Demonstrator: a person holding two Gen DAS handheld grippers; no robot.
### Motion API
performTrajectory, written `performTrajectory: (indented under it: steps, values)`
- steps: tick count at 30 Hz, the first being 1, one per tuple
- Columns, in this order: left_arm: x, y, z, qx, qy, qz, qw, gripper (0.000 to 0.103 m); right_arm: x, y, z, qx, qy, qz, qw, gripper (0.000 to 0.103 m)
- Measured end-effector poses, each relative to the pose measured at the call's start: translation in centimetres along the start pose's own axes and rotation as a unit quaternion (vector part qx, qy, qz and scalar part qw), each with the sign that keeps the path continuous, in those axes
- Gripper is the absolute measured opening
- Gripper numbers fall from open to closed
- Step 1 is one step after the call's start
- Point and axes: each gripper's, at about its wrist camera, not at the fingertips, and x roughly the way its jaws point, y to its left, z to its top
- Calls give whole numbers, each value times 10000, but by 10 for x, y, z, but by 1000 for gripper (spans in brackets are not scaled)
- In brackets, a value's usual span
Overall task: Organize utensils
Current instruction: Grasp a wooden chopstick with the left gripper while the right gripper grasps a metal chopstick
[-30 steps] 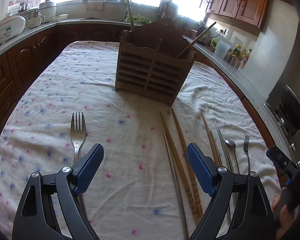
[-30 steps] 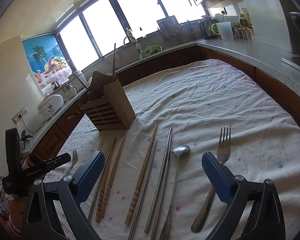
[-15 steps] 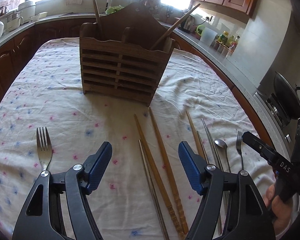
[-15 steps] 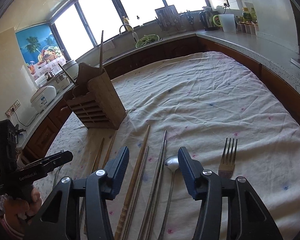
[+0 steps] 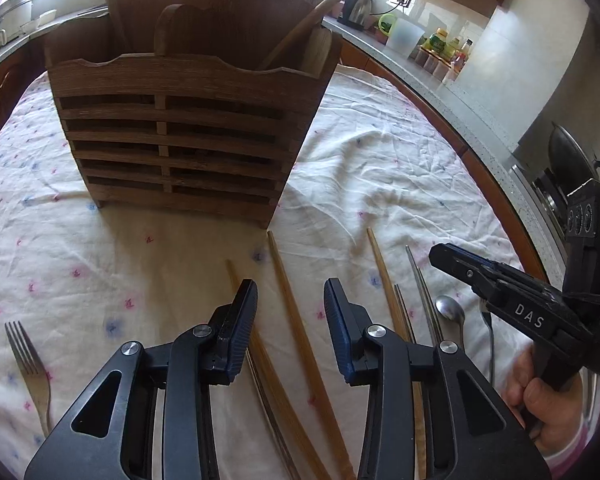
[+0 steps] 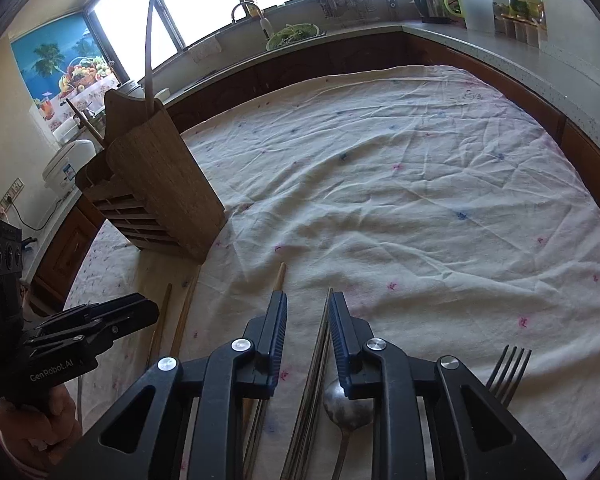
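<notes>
A slatted wooden utensil holder [image 5: 180, 136] stands on the flowered cloth, with chopsticks sticking out of it; it also shows in the right wrist view [image 6: 156, 196]. My left gripper [image 5: 290, 302] is open, its jaws partly closed, low over a wooden chopstick [image 5: 296, 320] that runs between them. My right gripper [image 6: 308, 310] is open with a narrow gap, straddling a pair of metal chopsticks [image 6: 318, 356]. A metal spoon [image 6: 346, 406] and a fork [image 6: 508, 376] lie at its right. Another fork [image 5: 26, 360] lies far left.
More wooden chopsticks [image 5: 388, 284] and metal chopsticks [image 5: 422, 292] lie in a row on the cloth [image 6: 400, 200]. The right gripper shows in the left wrist view [image 5: 500, 292]. A counter with jars [image 5: 440, 44] and a sink curves around the table.
Both grippers have moved forward and lower toward the utensils. Both jaws have narrowed a lot, the left over a wooden chopstick, the right over the metal chopsticks.
</notes>
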Motion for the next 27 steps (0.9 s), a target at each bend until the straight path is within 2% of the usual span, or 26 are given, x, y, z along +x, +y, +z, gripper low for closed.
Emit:
performTrajectory:
  steps: [6, 10, 13, 16, 18, 22, 27]
  values:
    - [20, -5, 8, 148, 198, 19, 9997, 23, 21, 4, 3, -202, 240, -246, 9992, 17]
    - [35, -6, 6, 237, 434, 47, 9988, 21, 32, 3, 1, -295, 332, -389, 9983, 14]
    - [35, -9, 4, 361, 364, 106, 9986, 20, 34, 8, 1, -434, 345, -469, 9974, 14]
    - [37, -12, 5, 437, 347, 166, 9983, 8, 36, 12, 1, -583, 346, -549, 9962, 11]
    - [37, -11, 6, 424, 338, 132, 9984, 8, 36, 11, 2, -574, 347, -543, 9963, 7]
    - [36, -12, 6, 459, 306, 171, 9983, 7, 34, 8, 2, -431, 313, -441, 9976, 5]
    - [31, -13, 3, 364, 266, 48, 9990, 6, 25, 8, 2, -205, 197, -195, 9994, 4]
